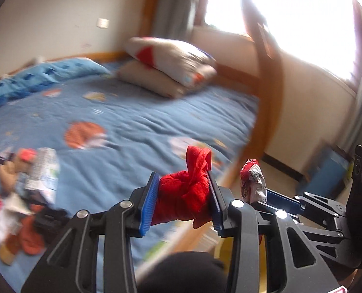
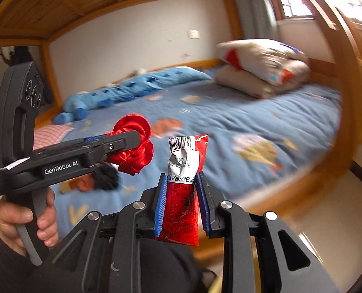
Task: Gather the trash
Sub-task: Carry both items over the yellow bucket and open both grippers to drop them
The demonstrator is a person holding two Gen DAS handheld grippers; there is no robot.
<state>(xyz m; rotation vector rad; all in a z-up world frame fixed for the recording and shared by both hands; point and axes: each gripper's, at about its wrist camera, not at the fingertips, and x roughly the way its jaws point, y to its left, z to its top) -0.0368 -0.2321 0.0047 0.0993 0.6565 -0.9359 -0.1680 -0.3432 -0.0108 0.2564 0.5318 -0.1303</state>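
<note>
Both claws are loaded & held over the near edge of the bed (image 1: 137, 122). Left claw (image 1: 181, 195) is clamped on a red knotted bag (image 1: 183, 195), blue pads pressing it from both sides; a loose knot sticks up above the pads. Right claw (image 2: 182, 202) is clamped on a red snack wrapper (image 2: 186, 183), pinched low w/ the silver barcode end standing up free, leaning a bit. In the right wrist view a hand (image 2: 25, 222) squeezes the left tool's handle.

More trash is left: a pile of wrappers (image 1: 22, 190) lies on the bedcover at the left of the left wrist view, well apart from both claws. No bin can be made out; a blue box-like thing (image 1: 327, 168) sits on the floor by the wall, too blurred to tell what it is.

Risks, as judged:
- Wrapper is thin & slick; held by a narrow strip, a quick swing could let it slide out.
- Bag is soft; it may squash & creep out of the pads if the squeeze eases.
- Views are blurred, so clipping the wooden bedpost (image 1: 266, 97) nearby looks possible.
- Claws sit close together; the items could snag on each other.
</note>
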